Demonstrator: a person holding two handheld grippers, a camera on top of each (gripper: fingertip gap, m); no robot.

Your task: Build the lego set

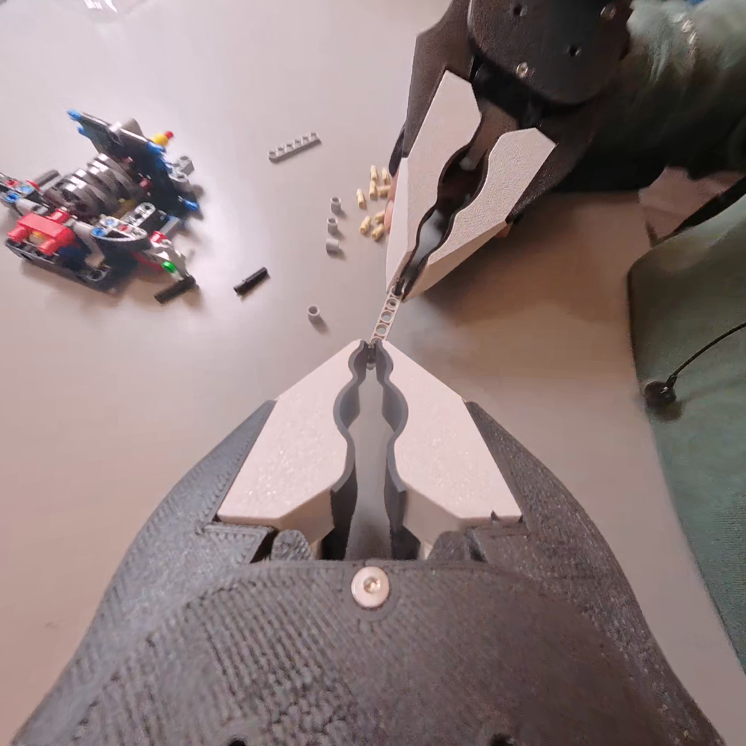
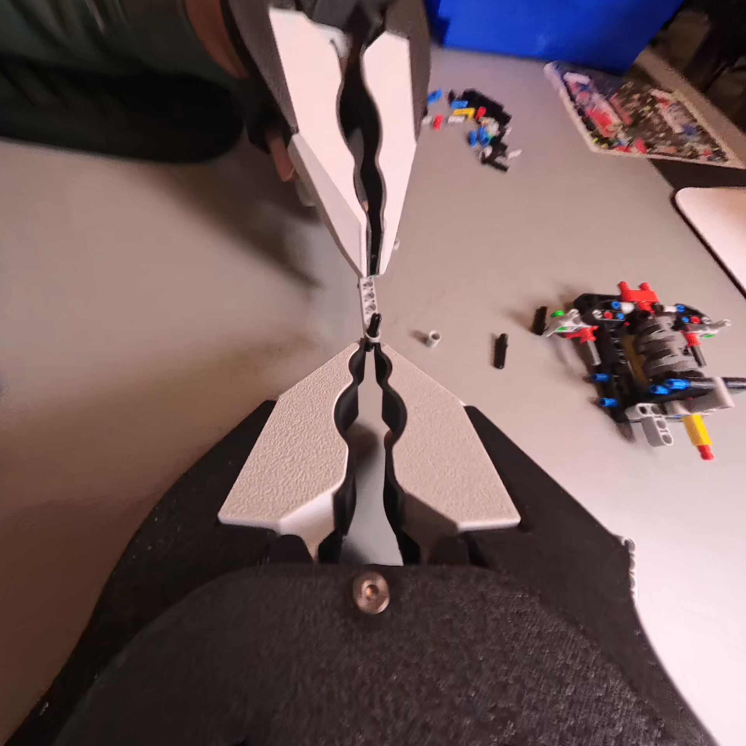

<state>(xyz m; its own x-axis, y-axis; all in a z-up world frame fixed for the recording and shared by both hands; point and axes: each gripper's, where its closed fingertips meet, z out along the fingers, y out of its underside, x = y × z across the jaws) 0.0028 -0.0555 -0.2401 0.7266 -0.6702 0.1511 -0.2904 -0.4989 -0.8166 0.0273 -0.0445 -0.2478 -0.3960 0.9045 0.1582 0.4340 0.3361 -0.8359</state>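
A thin grey holed beam [image 1: 383,319] hangs between the two grippers above the table. My left gripper [image 1: 371,346] is shut on its near end. It also shows in the right wrist view [image 2: 373,274], coming in from the top. My right gripper [image 2: 369,345] is shut on a black pin [image 2: 374,324] that sits in the beam [image 2: 368,296]. It also shows in the left wrist view [image 1: 401,288], coming in from the upper right. The partly built model [image 1: 101,210] lies on the table to the left. In the right wrist view the model [image 2: 646,355] lies at the right.
Loose on the table: a grey beam [image 1: 294,147], tan pins [image 1: 373,198], grey bushes [image 1: 333,226], black pins [image 1: 251,279]. A parts pile [image 2: 480,121], a printed sheet [image 2: 646,117] and a blue bin [image 2: 545,28] lie far back. A green sleeve [image 1: 686,80] is behind the right gripper. The grippers are tip to tip, or close to it. The partly built model [image 1: 101,210] is about 15 centimeters from both grippers' fingertips. Look for it in the right wrist view [image 2: 635,329] too.
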